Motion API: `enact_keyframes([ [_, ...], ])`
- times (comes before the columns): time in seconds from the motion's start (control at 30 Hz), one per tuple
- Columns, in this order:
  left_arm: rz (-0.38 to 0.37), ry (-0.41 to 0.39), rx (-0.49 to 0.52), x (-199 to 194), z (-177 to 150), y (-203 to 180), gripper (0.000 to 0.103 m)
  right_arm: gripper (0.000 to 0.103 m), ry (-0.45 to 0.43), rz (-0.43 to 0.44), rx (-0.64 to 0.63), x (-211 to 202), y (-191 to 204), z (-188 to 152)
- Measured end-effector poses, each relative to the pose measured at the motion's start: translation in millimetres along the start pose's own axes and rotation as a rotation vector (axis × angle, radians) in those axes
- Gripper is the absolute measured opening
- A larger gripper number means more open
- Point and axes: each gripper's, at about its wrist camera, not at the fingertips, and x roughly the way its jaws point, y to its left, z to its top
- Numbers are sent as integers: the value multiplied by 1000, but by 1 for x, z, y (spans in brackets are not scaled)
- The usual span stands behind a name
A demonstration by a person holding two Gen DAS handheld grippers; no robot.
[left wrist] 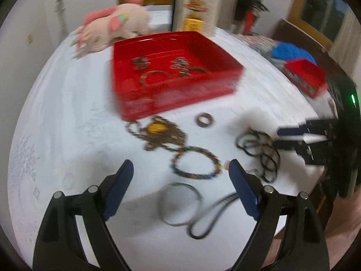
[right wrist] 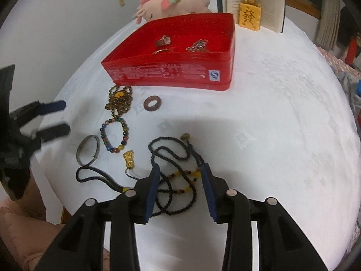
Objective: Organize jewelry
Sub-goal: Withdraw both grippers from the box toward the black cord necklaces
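1. Jewelry lies loose on the white tablecloth (right wrist: 270, 113), in front of the red box (right wrist: 171, 74), which already holds rings and a chain.
2. Left gripper (left wrist: 180, 169) hovers spread wide above the multicoloured bead bracelet (right wrist: 114, 134) and the metal bangle (right wrist: 88, 150), holding nothing.
3. Right gripper (right wrist: 180, 176) stands partly apart, straddling the black bead necklace (right wrist: 173, 158) without pinching it.
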Motion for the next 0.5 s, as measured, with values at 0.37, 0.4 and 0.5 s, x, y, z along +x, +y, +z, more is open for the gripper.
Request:
enact_keyframes([
  [0.37, -106, 79, 220, 42, -6, -69, 79, 39, -3, 2, 28, -8, -12, -7],
  [0.4, -132, 95, 253, 46, -4, -73, 79, 39, -1, 6, 32, -8, -15, -7],
  [0.5, -125, 134, 268, 55, -3, -74, 79, 40, 0, 17, 36, -11, -18, -10],
])
